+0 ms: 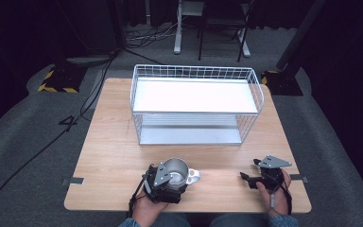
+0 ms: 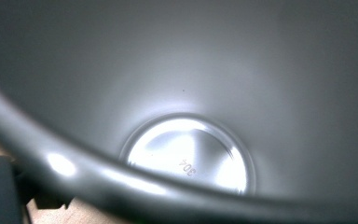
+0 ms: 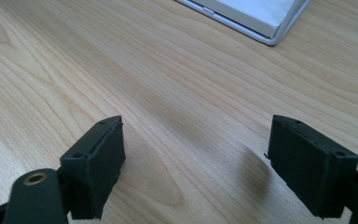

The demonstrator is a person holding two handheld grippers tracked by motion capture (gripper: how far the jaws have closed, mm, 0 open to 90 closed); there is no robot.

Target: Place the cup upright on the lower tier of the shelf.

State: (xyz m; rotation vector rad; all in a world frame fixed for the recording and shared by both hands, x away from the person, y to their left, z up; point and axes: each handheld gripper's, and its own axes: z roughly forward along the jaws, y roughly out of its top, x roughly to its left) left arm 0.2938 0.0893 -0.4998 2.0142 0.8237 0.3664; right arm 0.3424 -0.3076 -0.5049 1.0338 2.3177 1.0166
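two grippers sit at the near edge of the wooden table, one in each of the person's hands, and all the action so far belongs to the left one. the left gripper is right up against a steel mug, which stands upright on the table near the front edge, its handle sticking out toward the right. from the left gripper view i'm looking straight down into the mug, past the rim to the shiny bottom with a small stamp on it, so one jaw seems to be inside the cup and the other outside the wall. whether the jaws have actually pinched the wall i cannot tell; the mug looks to be resting on the wood, not lifted.

the right gripper rests off to the right, well apart from the mug, with its jaws spread wide and nothing between them but bare table, as the right gripper view shows.

behind them stands a white wire rack with a flat upper shelf and a lower one, both bare. a corner of its base shows at the top of the right gripper view.

my guess is the mug is meant for that rack. if so, this is the very start: the grasp is being made or just made, and the lift, the carry across the table and the placing on a shelf are all left to do.
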